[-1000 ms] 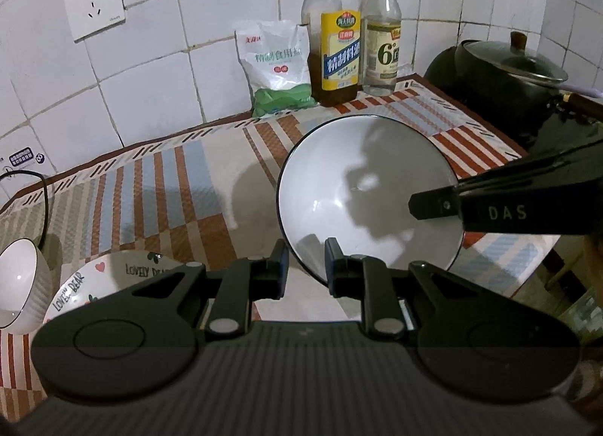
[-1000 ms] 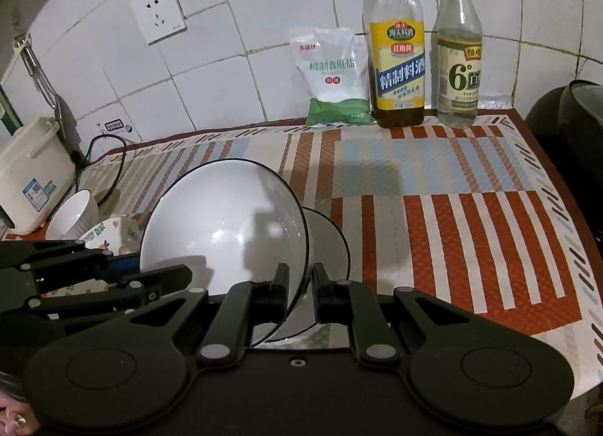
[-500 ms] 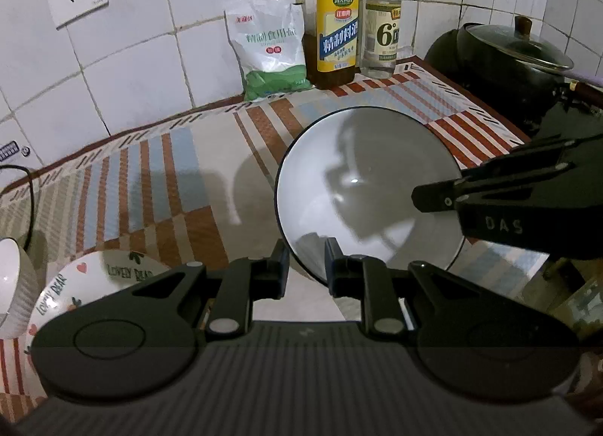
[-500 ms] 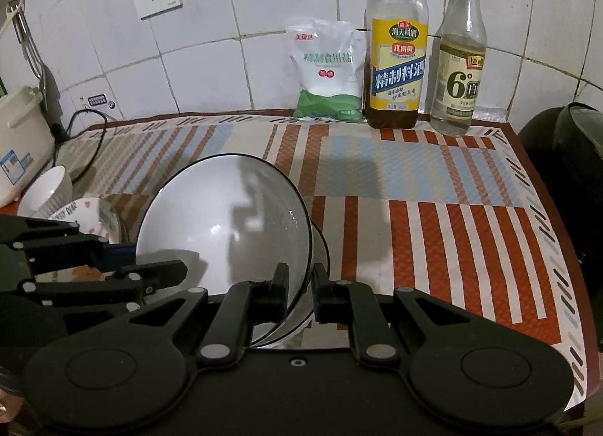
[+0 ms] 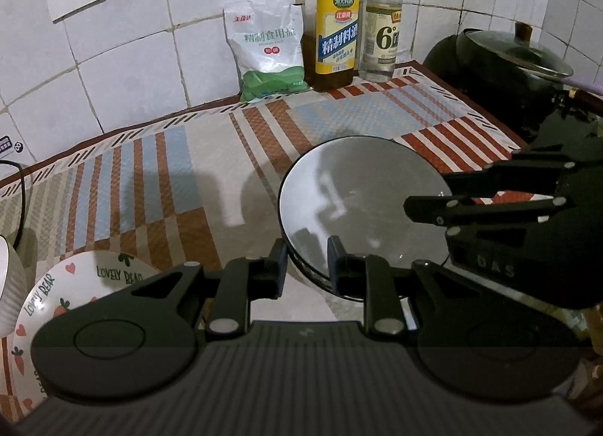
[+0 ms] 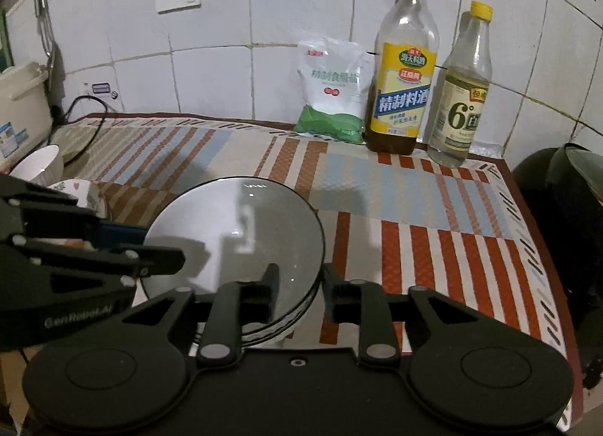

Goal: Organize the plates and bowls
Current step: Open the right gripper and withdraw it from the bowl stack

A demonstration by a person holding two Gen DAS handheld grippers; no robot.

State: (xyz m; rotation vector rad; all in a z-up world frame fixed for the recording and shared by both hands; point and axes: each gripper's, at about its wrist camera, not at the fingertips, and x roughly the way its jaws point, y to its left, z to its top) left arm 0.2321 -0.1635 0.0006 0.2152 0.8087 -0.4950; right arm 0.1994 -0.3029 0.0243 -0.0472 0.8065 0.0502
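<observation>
A white plate with a black rim [image 5: 361, 206] [image 6: 233, 240] lies flat on a second plate, of which only the rim [image 6: 297, 317] shows, on the striped cloth. My left gripper [image 5: 307, 266] still has the top plate's near-left rim between its pads; its jaws are just starting to open. It shows at the left of the right wrist view [image 6: 162, 244]. My right gripper [image 6: 299, 285] straddles the right rim with its jaws opening and a gap at the pads. It reaches in from the right in the left wrist view [image 5: 429, 193].
A "Lovely Bear" plate [image 5: 86, 285] and a white ribbed bowl [image 6: 37, 164] sit at the left. A salt bag [image 6: 331, 97] and two bottles [image 6: 403, 70] stand by the tiled wall. A black lidded pot [image 5: 501, 66] is at the right, a rice cooker [image 6: 19, 112] far left.
The top plate has gone from tilted up to lying flat on the lower plate. The right gripper's fingers have spread apart off the rim. Both views have shifted slightly.
</observation>
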